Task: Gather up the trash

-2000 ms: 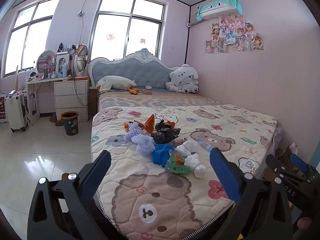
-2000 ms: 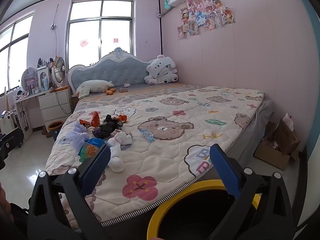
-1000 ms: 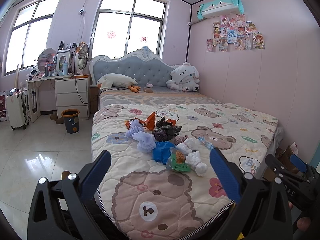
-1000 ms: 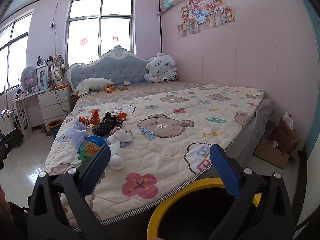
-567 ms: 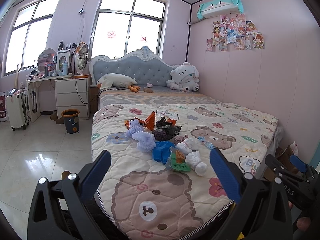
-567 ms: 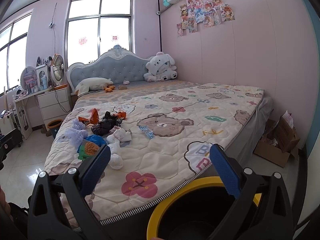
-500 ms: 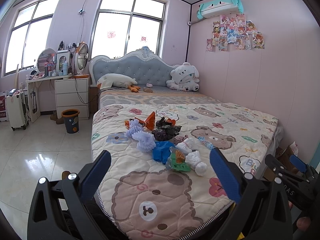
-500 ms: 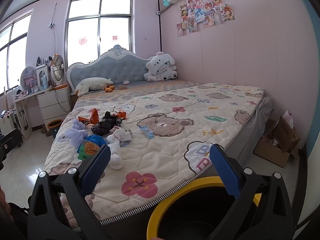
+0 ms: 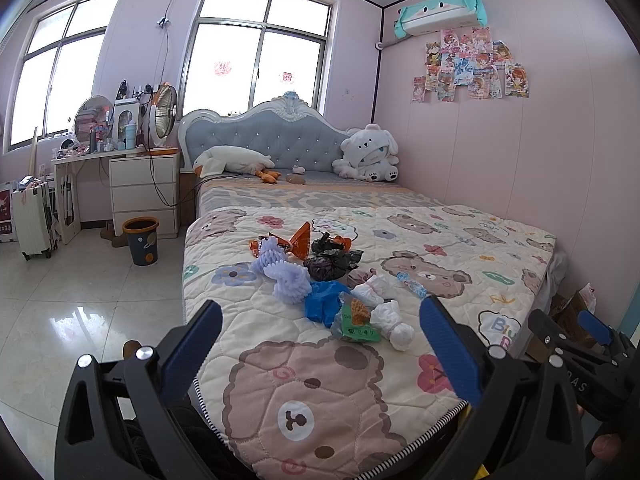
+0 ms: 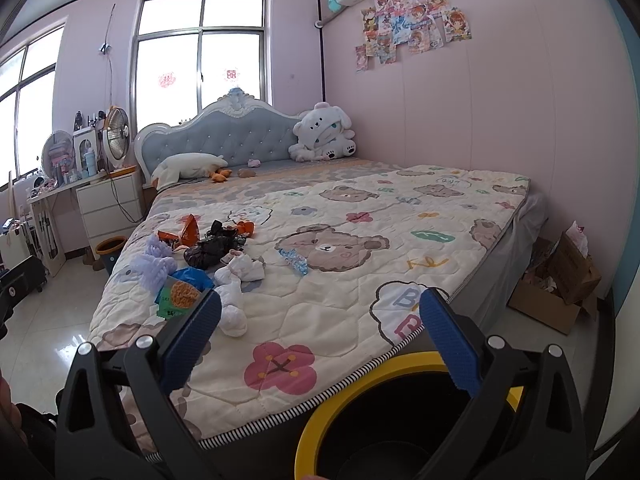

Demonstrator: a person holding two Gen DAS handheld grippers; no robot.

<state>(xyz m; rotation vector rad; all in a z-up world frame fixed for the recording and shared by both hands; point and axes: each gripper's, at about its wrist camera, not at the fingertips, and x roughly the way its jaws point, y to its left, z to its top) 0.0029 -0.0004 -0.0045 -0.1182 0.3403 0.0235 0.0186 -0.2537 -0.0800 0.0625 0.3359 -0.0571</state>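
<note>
A pile of trash lies on the bed's quilt (image 9: 320,380): a green snack packet (image 9: 354,322), white crumpled tissues (image 9: 392,320), a blue bag (image 9: 322,304), lilac foam netting (image 9: 290,280), a black plastic bag (image 9: 330,264) and orange wrappers (image 9: 300,238). The pile also shows in the right wrist view (image 10: 200,268). My left gripper (image 9: 320,344) is open and empty at the foot of the bed, short of the pile. My right gripper (image 10: 320,340) is open and empty above a black bin with a yellow rim (image 10: 320,428).
A small dark wastebasket (image 9: 141,240) stands on the tiled floor by the white nightstand (image 9: 144,196). A suitcase (image 9: 32,222) stands far left. Cardboard boxes (image 10: 560,284) sit at the bed's right. Plush toys (image 9: 368,156) and a pillow lie by the headboard.
Both views shifted only slightly; the grippers stay open and nothing on the bed has moved.
</note>
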